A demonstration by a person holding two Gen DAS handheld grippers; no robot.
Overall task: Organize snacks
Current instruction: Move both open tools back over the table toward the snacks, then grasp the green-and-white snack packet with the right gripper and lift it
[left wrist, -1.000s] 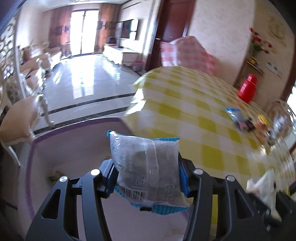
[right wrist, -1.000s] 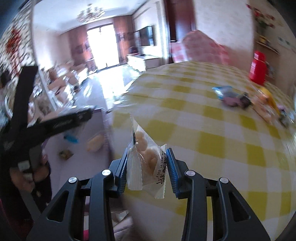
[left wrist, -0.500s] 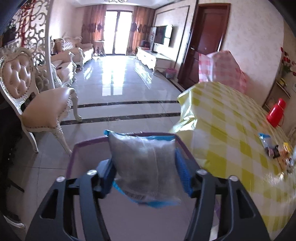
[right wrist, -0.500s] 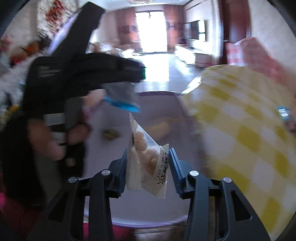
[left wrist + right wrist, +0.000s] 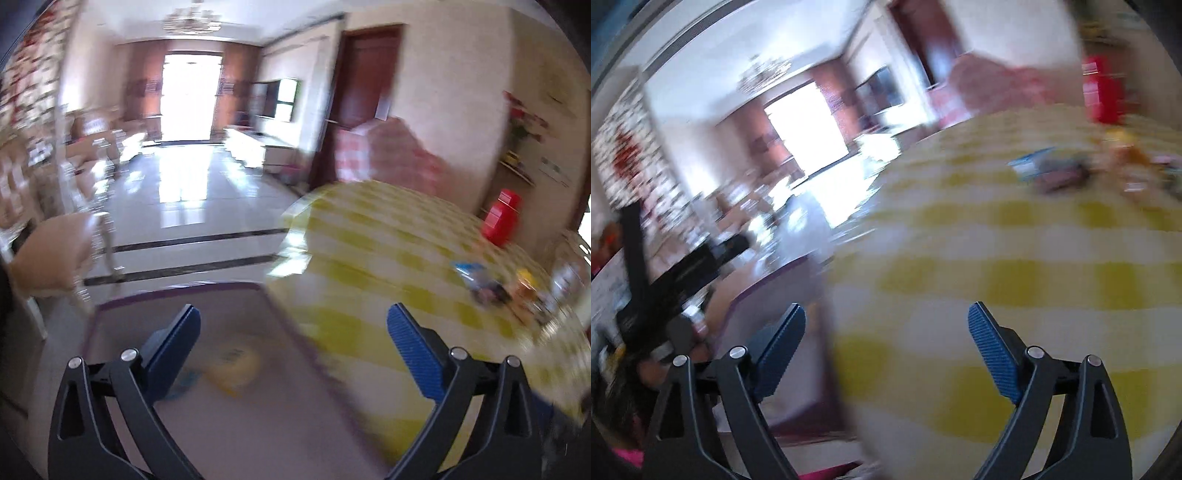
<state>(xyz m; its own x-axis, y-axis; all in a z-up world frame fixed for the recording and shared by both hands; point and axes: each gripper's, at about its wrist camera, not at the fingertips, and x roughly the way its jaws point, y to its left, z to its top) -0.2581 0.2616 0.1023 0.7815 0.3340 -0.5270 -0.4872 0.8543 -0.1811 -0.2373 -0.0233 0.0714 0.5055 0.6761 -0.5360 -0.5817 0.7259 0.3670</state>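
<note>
Both views are blurred by motion. My left gripper hangs over a purple-rimmed bin beside the table; its jaws are opening wide with nothing between them. A yellowish snack lies blurred on the bin's floor below. My right gripper is over the edge of the yellow-checked table; its jaws are opening too, and they are empty. Several snack packets lie at the table's far side, seen as well from the left wrist as a pile of packets. The left gripper's black body shows at the left of the right wrist view.
A red container stands at the table's far edge. A chair with a pink checked cover stands behind the table. A padded chair stands on the tiled floor to the left of the bin.
Both grippers have opened. The grey-and-blue packet is gone from the left jaws and the clear puff packet from the right. Both views have swung right, towards the table.
</note>
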